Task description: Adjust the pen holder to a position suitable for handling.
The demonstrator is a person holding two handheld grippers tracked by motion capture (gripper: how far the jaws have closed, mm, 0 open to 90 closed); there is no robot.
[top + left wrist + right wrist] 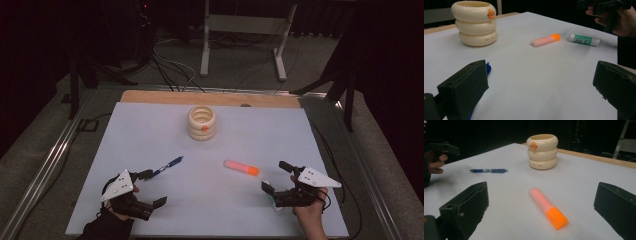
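Observation:
My left gripper (154,188) rests at the table's near left, jaws wide open with nothing in them. A blue pen (168,165) lies just beyond its far jaw; in the left gripper view the pen (488,68) peeks out beside the left jaw. My right gripper (274,176) stands open and empty at the near right. An orange-capped pink highlighter (241,167) lies to its left, and in the right gripper view the highlighter (547,207) lies on the table ahead of the jaws. A green and white glue stick (584,40) lies by the right hand.
A cream ringed cup (201,122) with an orange mark stands at the far middle of the pale table top (150,135). A wooden strip (210,98) runs along the far edge. Cables and metal stand legs lie on the floor beyond.

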